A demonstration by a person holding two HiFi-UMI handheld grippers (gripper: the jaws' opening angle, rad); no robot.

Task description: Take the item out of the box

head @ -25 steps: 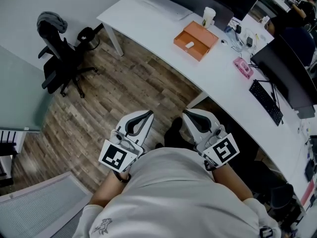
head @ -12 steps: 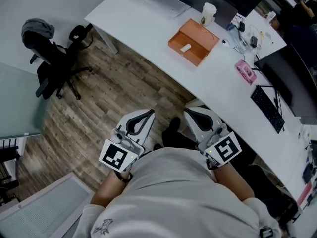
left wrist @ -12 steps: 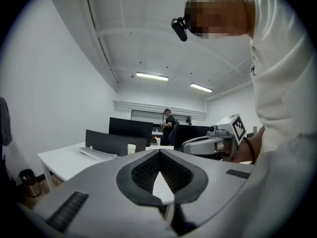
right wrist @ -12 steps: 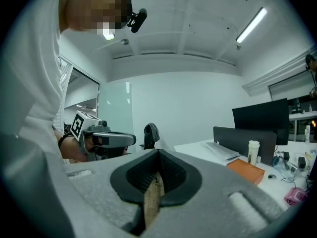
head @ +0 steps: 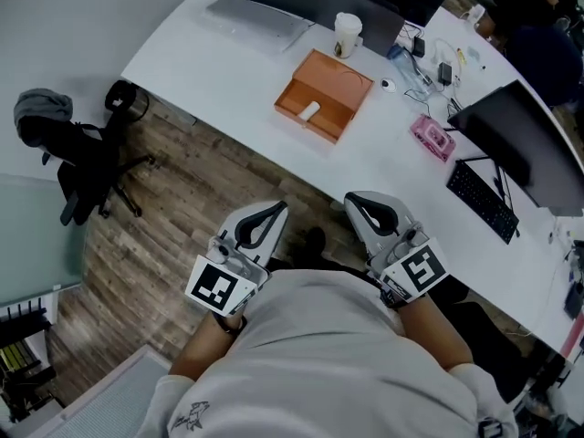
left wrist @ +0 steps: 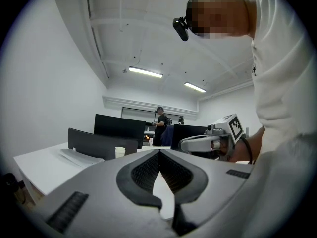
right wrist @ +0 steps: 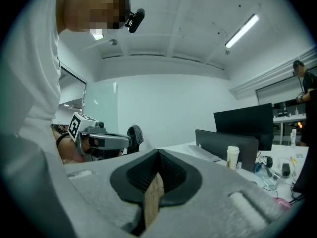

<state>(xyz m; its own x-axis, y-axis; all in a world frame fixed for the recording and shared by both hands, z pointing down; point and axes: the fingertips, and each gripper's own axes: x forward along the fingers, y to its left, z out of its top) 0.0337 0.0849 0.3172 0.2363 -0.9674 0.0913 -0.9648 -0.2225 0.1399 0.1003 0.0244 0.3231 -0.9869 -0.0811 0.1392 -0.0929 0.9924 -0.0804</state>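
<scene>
Orange box [head: 323,108] w/ white item [head: 309,110]: head view only; left gripper [head: 276,209], right gripper [head: 355,200] jaws together.

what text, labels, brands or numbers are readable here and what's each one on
No readable words or numbers anywhere.
Left marker cube and right marker cube: black-and-white square patterns, no letters.
Shirt emblem: a small drawing, any lettering too small.
Cup and pink item: any print too blurred.

Worn, grainy wood-plank floor [head: 210,199], smooth matt white desk [head: 228,71], matt orange box [head: 335,88], white paper cup [head: 347,35], soft pale cloth shirt [head: 319,354]
</scene>
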